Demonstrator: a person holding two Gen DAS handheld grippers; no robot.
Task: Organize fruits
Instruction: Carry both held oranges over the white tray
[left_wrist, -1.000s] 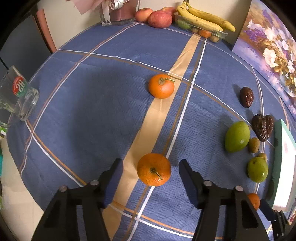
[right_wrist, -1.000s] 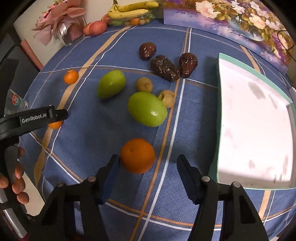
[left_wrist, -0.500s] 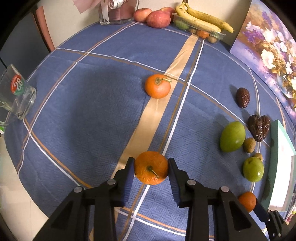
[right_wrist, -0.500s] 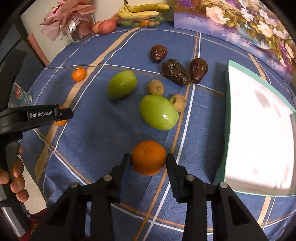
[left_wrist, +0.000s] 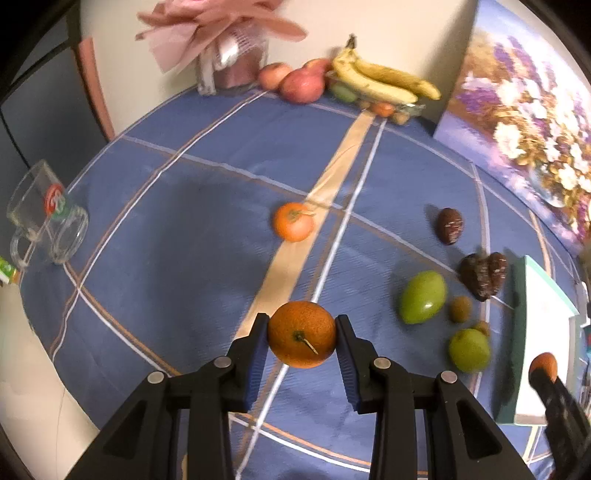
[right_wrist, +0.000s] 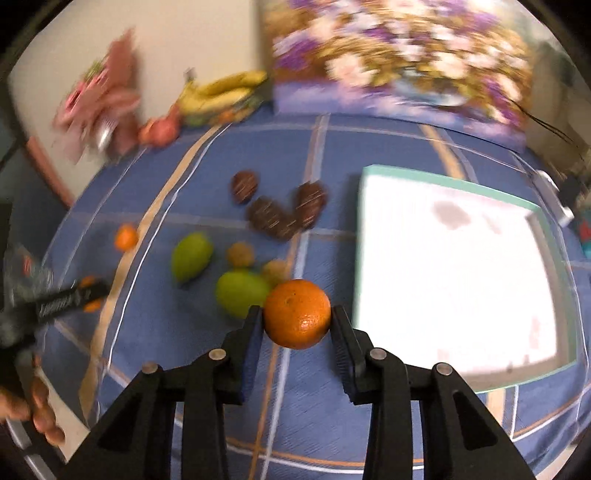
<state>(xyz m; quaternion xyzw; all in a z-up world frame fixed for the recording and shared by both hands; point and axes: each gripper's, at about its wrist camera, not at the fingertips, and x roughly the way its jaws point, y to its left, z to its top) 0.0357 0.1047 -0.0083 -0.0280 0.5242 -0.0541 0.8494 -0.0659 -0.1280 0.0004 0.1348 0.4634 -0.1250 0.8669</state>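
Oranges (left_wrist: 301, 339) gripped above green mangoes (left_wrist: 422, 297) beside white tray (right_wrist: 454, 266).

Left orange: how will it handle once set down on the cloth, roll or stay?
The orange is round, held only at its sides by the left gripper, so it may roll if dropped. Its pebbled skin probably grips well. The stem stub might stop it.
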